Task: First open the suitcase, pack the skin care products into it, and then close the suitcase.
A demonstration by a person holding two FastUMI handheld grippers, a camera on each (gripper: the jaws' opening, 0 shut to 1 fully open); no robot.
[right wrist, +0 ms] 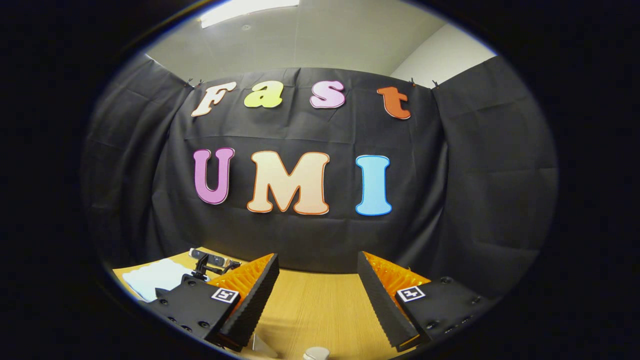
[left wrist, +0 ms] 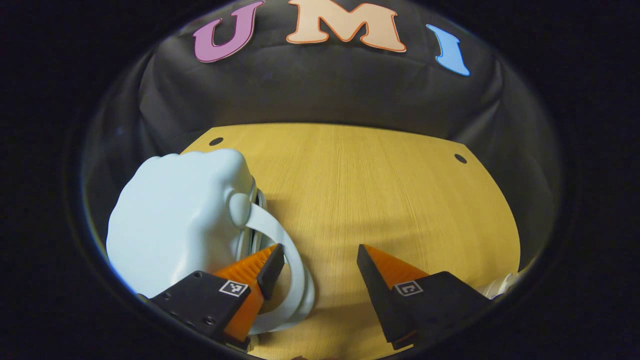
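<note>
Here the pale blue suitcase sits closed on the wooden bench, its white handle looping round one finger of the wide-open, empty left tool. The right tool also gapes empty.

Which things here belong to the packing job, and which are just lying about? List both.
Job:
- pale blue suitcase, closed
- its handle strap, by the open left gripper
- open right gripper

Lying about:
- wooden table
- small dark device beyond the suitcase
</note>
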